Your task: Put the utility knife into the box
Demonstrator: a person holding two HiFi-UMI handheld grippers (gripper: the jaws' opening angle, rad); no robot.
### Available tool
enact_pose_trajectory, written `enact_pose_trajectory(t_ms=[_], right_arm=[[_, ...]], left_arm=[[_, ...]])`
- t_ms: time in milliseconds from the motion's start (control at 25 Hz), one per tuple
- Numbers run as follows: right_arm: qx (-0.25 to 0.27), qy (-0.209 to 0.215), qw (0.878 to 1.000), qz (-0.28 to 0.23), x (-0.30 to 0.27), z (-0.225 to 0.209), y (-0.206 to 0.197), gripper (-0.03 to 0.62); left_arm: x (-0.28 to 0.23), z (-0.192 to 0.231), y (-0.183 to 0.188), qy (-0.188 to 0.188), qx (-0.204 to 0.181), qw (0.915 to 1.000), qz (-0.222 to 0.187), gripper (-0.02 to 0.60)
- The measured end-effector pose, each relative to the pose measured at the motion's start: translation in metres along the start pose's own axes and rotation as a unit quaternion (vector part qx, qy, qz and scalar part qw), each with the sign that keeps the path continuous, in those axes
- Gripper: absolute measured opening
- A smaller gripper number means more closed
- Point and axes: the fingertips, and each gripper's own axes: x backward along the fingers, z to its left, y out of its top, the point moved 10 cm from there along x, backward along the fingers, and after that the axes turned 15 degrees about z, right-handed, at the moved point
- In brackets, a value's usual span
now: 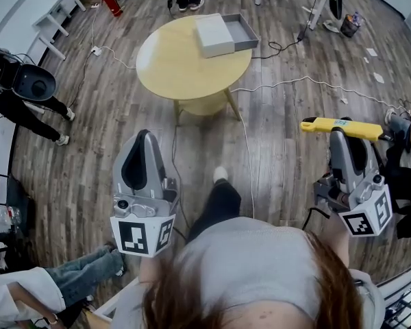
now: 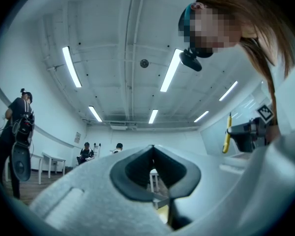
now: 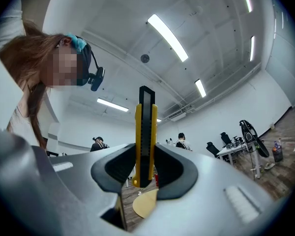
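Cable (image 1: 308, 79) lies between table (image 1: 185, 67) and right tool (image 1: 346, 137) gripping utility knife (image 1: 322, 125).

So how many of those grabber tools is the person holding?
2. The left gripper is at the head view's lower left, shut and empty. The right gripper is at the right, clamped on the yellow utility knife. None seems hidden.
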Motion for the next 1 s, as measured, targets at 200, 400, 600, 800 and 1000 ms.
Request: enact_pose_trajectory(t_ms=[200, 400, 600, 800, 1000], right_arm=[[0.000, 0.006, 1.000, -0.003, -0.062, -0.022, 0.005, 0.120], [-0.002, 0.000, 1.000, -0.012, -0.116, -0.041, 0.007, 0.120], [0.003, -0.011, 1.000, -0.013, -0.153, -0.055, 0.003, 0.120], [-0.010, -0.027, 1.000, -0.003, -0.175, -0.074, 0.001, 0.120], [-0.005, -0.023, 1.000, -0.003, -0.198, -0.102, 0.003, 0.120]], left_arm=[[-0.062, 0.035, -0.002, -0.009, -0.026, 0.9996, 0.003, -0.006], [-0.118, 0.070, -0.004, -0.028, -0.034, 0.9990, 0.001, -0.006], [-0.158, 0.095, -0.012, -0.044, -0.031, 0.9985, -0.001, -0.006], [-0.191, 0.106, -0.022, -0.058, -0.024, 0.9979, 0.013, -0.006], [-0.225, 0.109, -0.030, -0.062, -0.026, 0.9976, 0.014, -0.006]])
